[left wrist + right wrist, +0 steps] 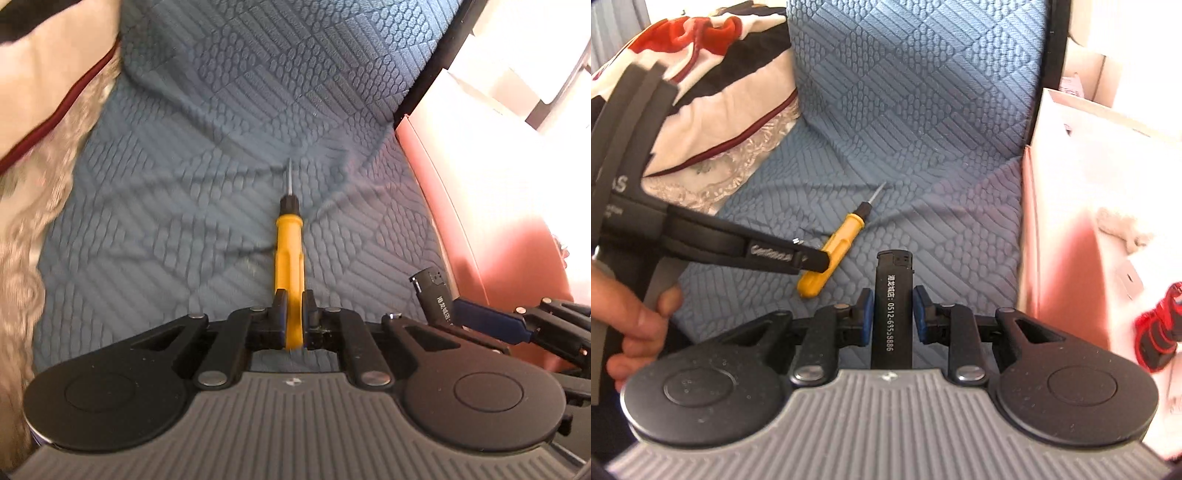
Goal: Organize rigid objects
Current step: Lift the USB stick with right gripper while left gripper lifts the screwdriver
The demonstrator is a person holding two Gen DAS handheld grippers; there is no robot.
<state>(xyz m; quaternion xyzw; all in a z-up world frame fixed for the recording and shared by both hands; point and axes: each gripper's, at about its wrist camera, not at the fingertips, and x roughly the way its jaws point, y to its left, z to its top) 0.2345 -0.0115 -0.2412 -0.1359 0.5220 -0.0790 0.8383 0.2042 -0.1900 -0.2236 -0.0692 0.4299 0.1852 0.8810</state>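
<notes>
Gripping screwdriver, apparently lifted.

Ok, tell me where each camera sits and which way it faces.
Left wrist: on the left gripper, looking down its fingers at the yellow screwdriver they clamp over blue fabric.
Right wrist: on the right gripper, facing the black lighter it holds; a hand shows.
Shared: screwdriver, lighter, fabric, pink box.
</notes>
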